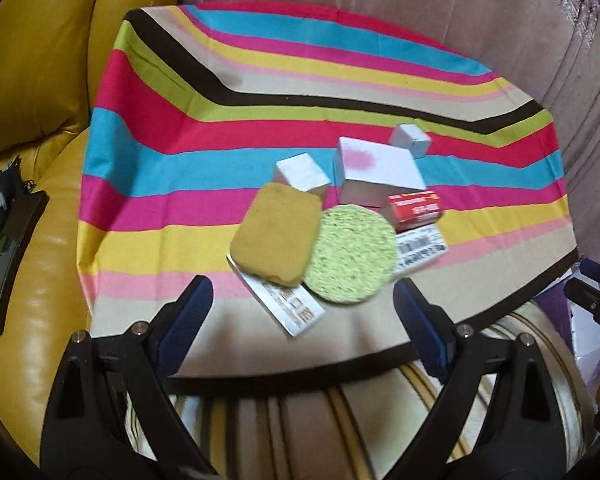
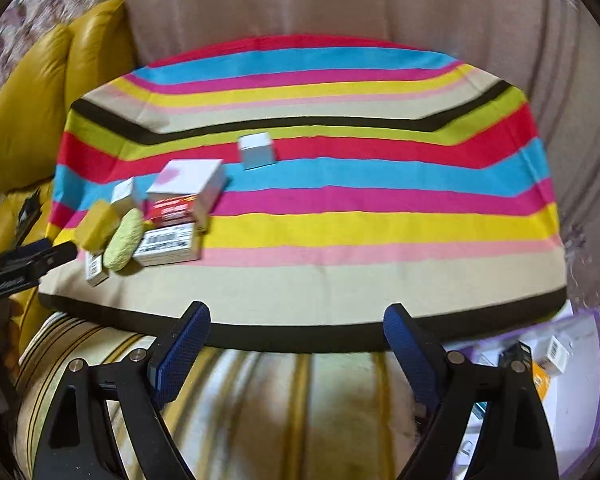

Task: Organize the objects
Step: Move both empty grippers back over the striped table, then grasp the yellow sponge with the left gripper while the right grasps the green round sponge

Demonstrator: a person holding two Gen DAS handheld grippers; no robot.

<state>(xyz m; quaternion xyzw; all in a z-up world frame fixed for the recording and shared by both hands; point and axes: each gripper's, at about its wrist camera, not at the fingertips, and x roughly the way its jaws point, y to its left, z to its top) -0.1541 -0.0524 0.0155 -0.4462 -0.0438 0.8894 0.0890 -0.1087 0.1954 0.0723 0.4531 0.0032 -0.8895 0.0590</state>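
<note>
A pile of objects lies on the striped cloth [image 1: 180, 168] of the table. It holds a mustard sponge [image 1: 276, 236], a round green sponge [image 1: 350, 254], a white box with a pink spot [image 1: 376, 172], two small white boxes [image 1: 302, 176] [image 1: 410, 140], a red box [image 1: 414, 208], a barcode box [image 1: 420, 250] and a flat box [image 1: 292, 308] under the sponges. My left gripper [image 1: 302, 294] hovers just in front of the pile, open and empty. My right gripper [image 2: 297, 317] is open over the table's front edge, well right of the pile [image 2: 140, 220], with nothing between its fingers.
A yellow leather seat [image 1: 32, 80] flanks the table's left side, with a dark framed item [image 1: 12, 248] on it. Beige fabric [image 2: 340, 0] rises behind the table. A striped cushion [image 2: 280, 400] sits below the front edge. A purple tray [image 2: 580, 380] with small boxes lies at the lower right.
</note>
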